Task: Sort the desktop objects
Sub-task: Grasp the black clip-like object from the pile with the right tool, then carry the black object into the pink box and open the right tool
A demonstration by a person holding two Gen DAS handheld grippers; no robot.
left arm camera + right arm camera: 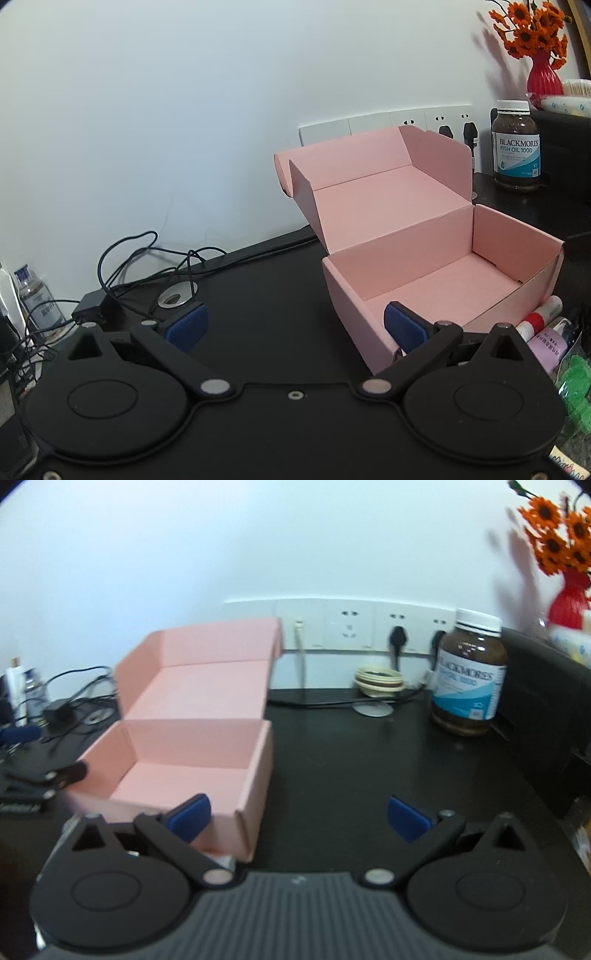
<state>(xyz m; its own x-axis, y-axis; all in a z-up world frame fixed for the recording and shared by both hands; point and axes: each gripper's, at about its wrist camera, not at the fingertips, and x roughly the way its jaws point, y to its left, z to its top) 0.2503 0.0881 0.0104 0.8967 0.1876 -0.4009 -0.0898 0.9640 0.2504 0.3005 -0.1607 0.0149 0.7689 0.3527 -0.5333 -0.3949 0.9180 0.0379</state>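
The pink box (436, 258) stands open on the black desk (266, 295), its lid tilted back toward the wall, its mouth unobstructed from above. Bare desk lies to its left. Cables (147, 258) crowd the far left corner. At its right side, bottles (543, 332) sit close. The fish oil jar (469, 675) stands well apart, bare desk between.

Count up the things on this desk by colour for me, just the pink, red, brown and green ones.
Pink: 2, the open pink box and the pink tube
Red: 1, the red vase
Brown: 1, the fish oil bottle
Green: 1, a green item at the frame edge, too cropped to identify
Total: 5
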